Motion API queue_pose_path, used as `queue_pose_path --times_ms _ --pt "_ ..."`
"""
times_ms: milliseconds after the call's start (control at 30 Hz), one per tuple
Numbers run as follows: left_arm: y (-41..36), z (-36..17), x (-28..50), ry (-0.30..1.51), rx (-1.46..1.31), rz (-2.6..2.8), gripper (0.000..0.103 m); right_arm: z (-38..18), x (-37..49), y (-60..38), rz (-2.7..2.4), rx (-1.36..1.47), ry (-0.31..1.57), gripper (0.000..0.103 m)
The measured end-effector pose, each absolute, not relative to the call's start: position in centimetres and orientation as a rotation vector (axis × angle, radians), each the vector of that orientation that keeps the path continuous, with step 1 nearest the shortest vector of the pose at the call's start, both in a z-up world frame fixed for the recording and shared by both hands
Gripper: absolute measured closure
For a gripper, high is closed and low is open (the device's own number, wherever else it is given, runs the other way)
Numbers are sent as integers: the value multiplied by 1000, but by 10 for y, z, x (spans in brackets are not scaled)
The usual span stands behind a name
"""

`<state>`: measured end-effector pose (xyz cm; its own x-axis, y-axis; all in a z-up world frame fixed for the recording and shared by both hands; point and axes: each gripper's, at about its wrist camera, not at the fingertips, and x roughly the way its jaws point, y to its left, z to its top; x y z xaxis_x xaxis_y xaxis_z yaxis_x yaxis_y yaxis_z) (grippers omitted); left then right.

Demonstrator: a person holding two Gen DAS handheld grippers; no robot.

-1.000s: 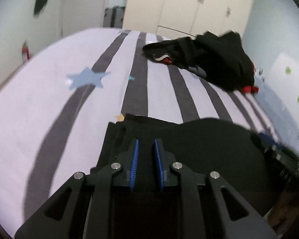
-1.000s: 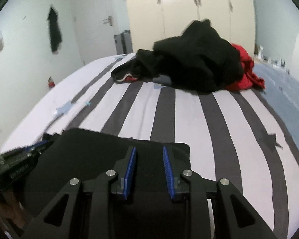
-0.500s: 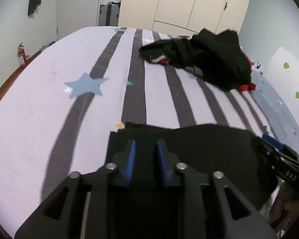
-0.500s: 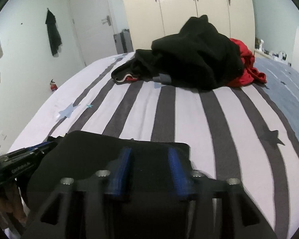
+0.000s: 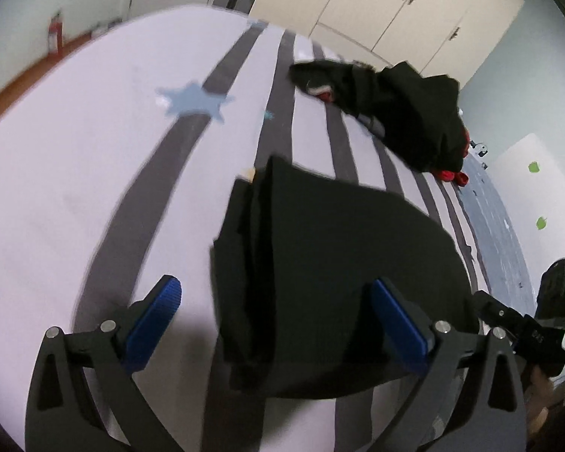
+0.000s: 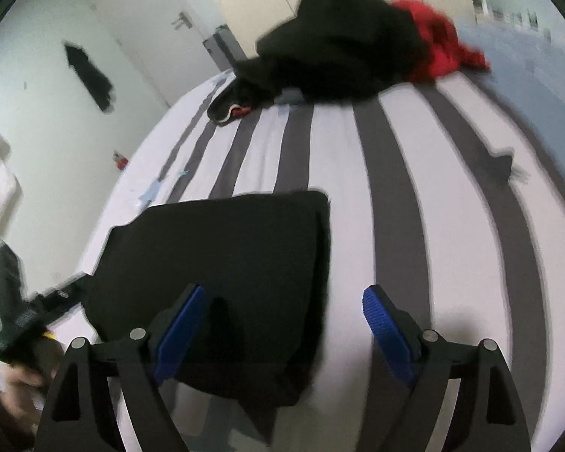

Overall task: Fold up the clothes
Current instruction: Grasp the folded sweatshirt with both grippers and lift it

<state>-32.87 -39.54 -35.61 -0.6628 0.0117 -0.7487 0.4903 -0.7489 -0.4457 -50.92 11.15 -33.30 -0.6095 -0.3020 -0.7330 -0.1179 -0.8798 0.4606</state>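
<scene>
The left gripper [image 5: 273, 320] has its fingers [image 5: 152, 318] spread wide; the jaws have just been opening, and the folded garment [image 5: 339, 263] lies loose between them, filling the lower centre of that frame. The right gripper [image 6: 280, 329] is released too, its jaws just opened, and the garment's [image 6: 226, 263] right edge lies between them, at lower centre-left. The unfolded pile [image 6: 339, 45] waits in the upper centre, straight ahead of the right gripper, which I judge to be nearer.

No text can be made out for certain. The right gripper [image 5: 538, 335], seen at the edge of the left wrist view, carries small pale lettering on its black body, too blurred and small to read.
</scene>
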Motion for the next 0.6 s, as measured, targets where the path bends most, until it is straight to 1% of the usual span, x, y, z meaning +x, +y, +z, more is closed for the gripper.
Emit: queue_pose_path --times_ms 100,267,367,533,600 --pt "-399 -367 -332 1008 1092 -2452 1 -343 -515 113 -2566 1333 -804 20" --pt "-399 -382 -337 1092 1101 -2466 1 -364 -529 104 -2473 1340 -831 20" --pt "-403 -388 -341 1148 1110 -2470 1 -376 -535 106 -2422 1317 -885 16" --pt "-399 -390 -352 1185 1126 -2498 1 -383 -546 106 -2358 1295 -899 15" --pt "-395 -392 -354 1171 1113 -2524 1 -385 -550 106 -2348 1285 -900 13"
